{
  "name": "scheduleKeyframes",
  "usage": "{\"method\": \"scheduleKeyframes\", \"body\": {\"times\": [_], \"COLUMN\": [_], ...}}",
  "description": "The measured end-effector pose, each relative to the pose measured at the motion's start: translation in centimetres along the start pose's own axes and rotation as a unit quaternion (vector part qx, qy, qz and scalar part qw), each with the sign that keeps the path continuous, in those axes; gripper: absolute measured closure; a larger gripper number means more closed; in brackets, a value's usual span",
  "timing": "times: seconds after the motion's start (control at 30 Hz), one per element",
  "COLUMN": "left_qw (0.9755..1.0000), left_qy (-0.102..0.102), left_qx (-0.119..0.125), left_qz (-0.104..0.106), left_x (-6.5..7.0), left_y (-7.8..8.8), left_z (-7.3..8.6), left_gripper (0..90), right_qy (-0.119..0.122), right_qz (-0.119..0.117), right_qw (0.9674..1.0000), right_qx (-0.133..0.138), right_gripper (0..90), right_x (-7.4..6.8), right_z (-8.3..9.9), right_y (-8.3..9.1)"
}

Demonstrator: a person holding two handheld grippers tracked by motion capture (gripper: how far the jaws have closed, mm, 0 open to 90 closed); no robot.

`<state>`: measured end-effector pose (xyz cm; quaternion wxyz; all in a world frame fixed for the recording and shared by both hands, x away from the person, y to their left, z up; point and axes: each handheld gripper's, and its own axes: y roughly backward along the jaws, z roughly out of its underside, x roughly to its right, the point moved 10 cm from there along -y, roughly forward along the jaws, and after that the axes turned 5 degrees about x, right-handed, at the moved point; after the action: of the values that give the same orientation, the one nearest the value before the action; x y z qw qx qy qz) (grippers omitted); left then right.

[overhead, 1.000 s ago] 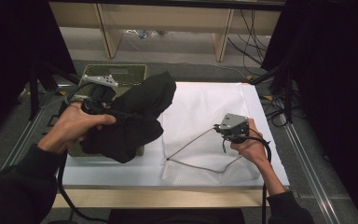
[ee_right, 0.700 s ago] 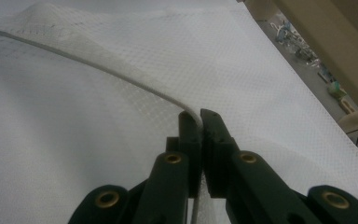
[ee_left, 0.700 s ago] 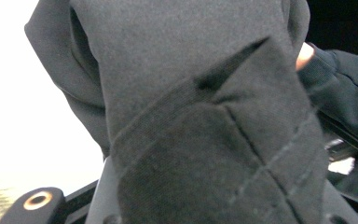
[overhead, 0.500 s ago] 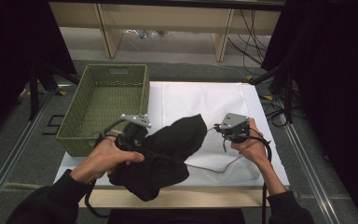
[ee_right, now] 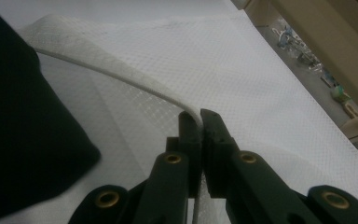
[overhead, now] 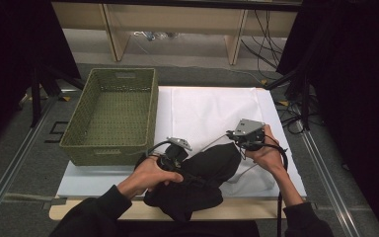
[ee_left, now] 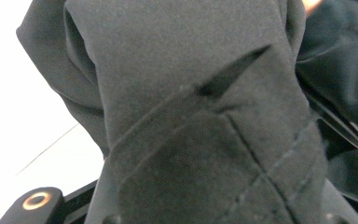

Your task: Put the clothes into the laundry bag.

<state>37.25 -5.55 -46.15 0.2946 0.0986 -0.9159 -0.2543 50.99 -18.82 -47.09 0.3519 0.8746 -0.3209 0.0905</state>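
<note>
Black garment (overhead: 202,177) lies bunched at the near edge of the white cloth (overhead: 212,108), partly hanging off the table front. Left gripper (overhead: 175,157) sits at the garment's left side; fabric drapes over its jaws, so cannot tell their state. Right gripper (overhead: 242,134), at the garment's right end, has jaws closed on a raised fold of the white cloth. Green woven basket (overhead: 111,113) stands left of the cloth, overlapping its left edge.

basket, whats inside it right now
The basket shows only its bare woven floor. The black cloth lies on the white sheet beside it, draped over the left gripper, hiding its jaws.
</note>
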Motion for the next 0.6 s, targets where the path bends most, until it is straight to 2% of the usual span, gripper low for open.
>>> {"method": "scheduleKeyframes", "body": {"times": [0.03,0.1,0.2,0.33,0.4,0.47,0.53,0.6], "left_qw": [1.0,0.9999,0.9994,0.9994,0.999,0.9983,0.9968,0.9954], "left_qy": [0.001,0.009,0.015,0.018,0.031,0.041,0.044,0.062], "left_qx": [-0.004,-0.013,-0.026,-0.024,-0.027,-0.025,-0.027,-0.008], "left_qz": [-0.002,-0.006,-0.019,-0.018,-0.017,-0.032,-0.06,-0.073], "left_x": [-0.4,-1.1,-1.9,-2.0,-2.1,-3.0,-4.3,-5.5], "left_y": [-0.6,-1.7,-2.9,-4.1,-4.7,-5.2,-5.5,-5.9], "left_z": [0.1,0.3,0.0,-1.0,-1.4,-1.7,-2.1,-2.7], "left_gripper": [57.9,57.8,57.7,57.3,57.0,56.8,56.5,56.0], "right_qy": [0.008,-0.001,0.009,0.009,0.003,0.007,0.011,0.01], "right_qz": [-0.001,0.001,0.002,0.0,0.001,0.0,0.002,0.002], "right_qw": [1.0,1.0,0.9999,0.9999,0.9999,0.9999,0.9998,0.9998], "right_qx": [0.002,0.006,0.01,0.014,0.015,0.016,0.017,0.017], "right_gripper": [88.2,88.4,88.6,89.0,89.1,89.2,89.3,89.4], "right_x": [0.1,0.2,0.4,0.3,0.4,0.4,0.5,0.4], "right_z": [0.0,-0.2,-0.4,-0.6,-0.6,-0.7,-0.8,-0.9], "right_y": [0.1,0.2,0.4,0.6,0.8,0.9,0.9,1.0]}}
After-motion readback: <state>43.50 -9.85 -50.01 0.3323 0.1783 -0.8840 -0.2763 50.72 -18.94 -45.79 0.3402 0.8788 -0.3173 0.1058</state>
